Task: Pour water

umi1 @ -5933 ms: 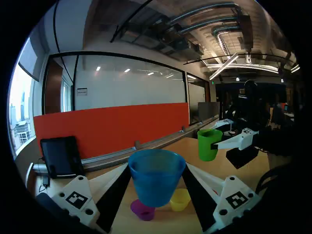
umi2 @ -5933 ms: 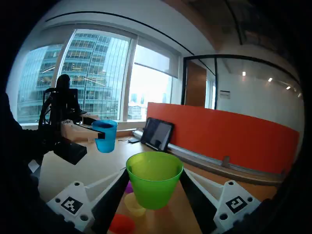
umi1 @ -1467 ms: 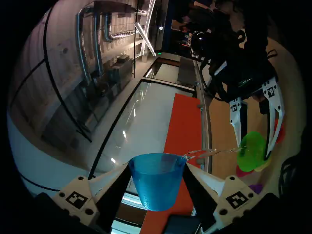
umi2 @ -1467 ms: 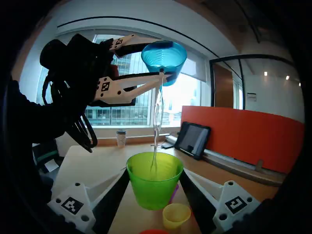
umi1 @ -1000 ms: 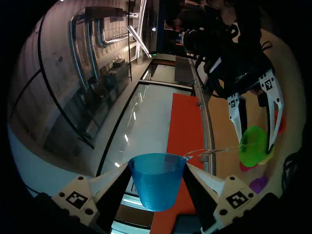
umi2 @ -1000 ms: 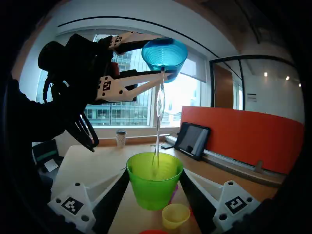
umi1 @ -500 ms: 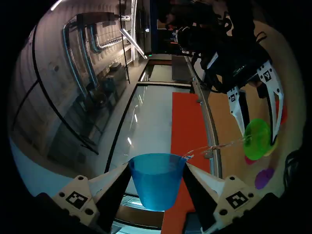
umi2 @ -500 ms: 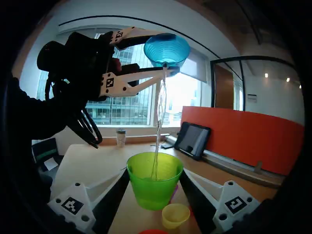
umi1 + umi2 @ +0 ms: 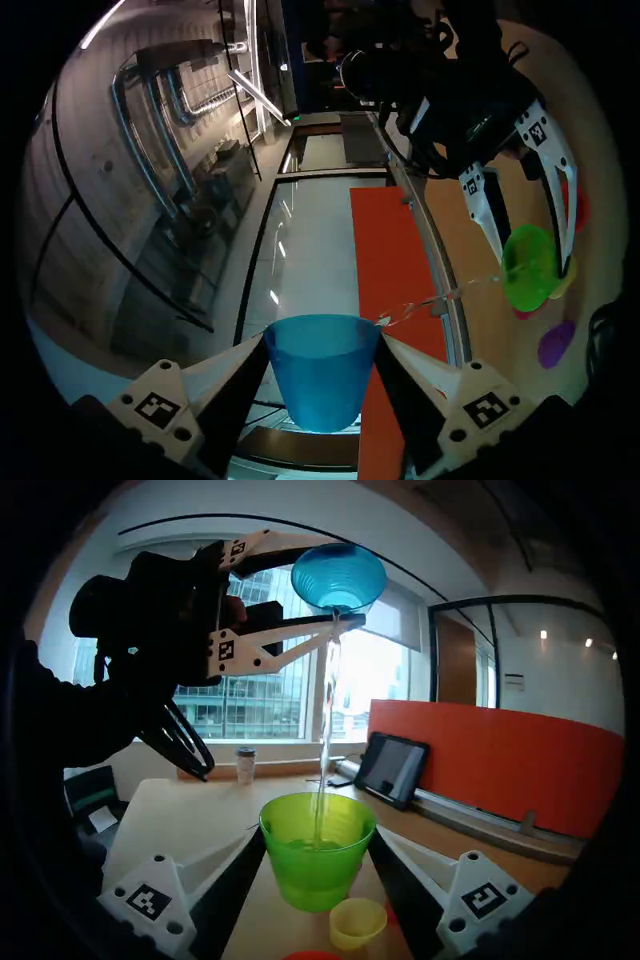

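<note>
Broadly, across the lower half of the right gripper view: a wooden table [image 9: 184, 808], with an orange wall panel [image 9: 512, 760] behind it at three o'clock. Next in size, at twelve o'clock, the left gripper [image 9: 340, 580], reaching in from a dark sleeve [image 9: 72, 720] at nine o'clock, both fingers clamped on a blue cup [image 9: 338, 576] tipped mouth-down. At six o'clock, the right gripper [image 9: 318, 840], fingers pressed on either side of an upright green cup [image 9: 316, 872]. Leaning at the panel's base, at four o'clock, a dark tablet [image 9: 392, 770]. From the blue cup's lower rim, a thin stream of water [image 9: 326, 720], falling straight into the green cup; a shallow pool visible inside. Just below the green cup, at five o'clock, a small yellow cup [image 9: 358, 922] on the table. At eight o'clock, near the window, a paper cup [image 9: 245, 764]. In the left gripper view, at four o'clock, a small purple cup [image 9: 556, 344] on the table, near the green one.
</note>
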